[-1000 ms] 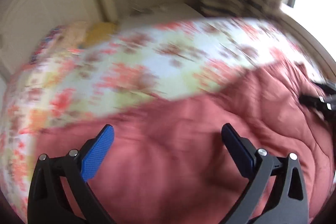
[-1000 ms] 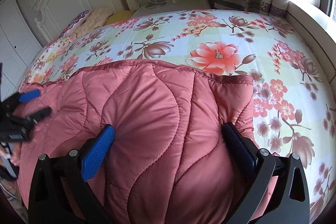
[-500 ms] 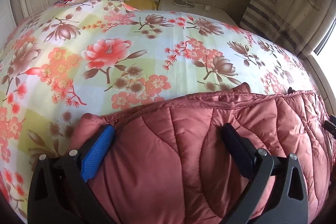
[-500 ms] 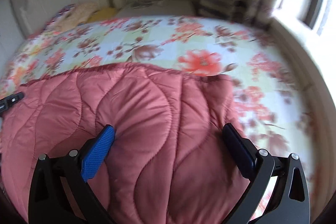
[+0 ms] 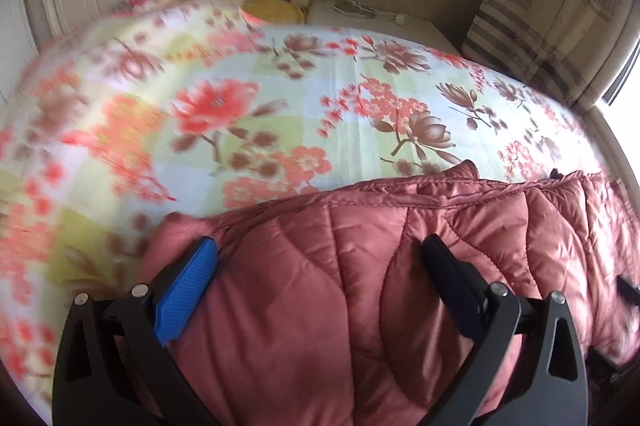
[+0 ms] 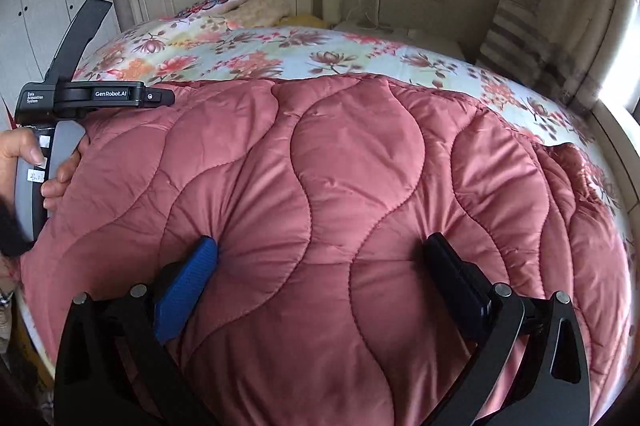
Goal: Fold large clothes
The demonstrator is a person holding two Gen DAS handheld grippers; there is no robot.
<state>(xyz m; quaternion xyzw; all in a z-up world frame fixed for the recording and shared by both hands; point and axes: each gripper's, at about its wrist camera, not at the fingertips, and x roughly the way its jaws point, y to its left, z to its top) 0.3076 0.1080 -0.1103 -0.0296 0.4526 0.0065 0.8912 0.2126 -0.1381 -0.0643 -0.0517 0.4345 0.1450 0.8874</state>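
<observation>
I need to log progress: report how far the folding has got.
Done: the pink quilted coat lies spread flat on the floral bed. In hand: both tools, left and right, are open over the padding, gripping nothing. Left: no finished fold shows; every fold, it seems, remains.

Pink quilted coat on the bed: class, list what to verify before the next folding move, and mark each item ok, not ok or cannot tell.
1. Left tool open over the pink quilted coat: ok.
2. Right tool open: ok.
3. Either tool grips fabric: not ok.
4. Coat lies on the floral bedsheet: ok.
5. Coat smooth at its right edge: not ok, bunched.
6. Sleeves tucked in: cannot tell.
</observation>
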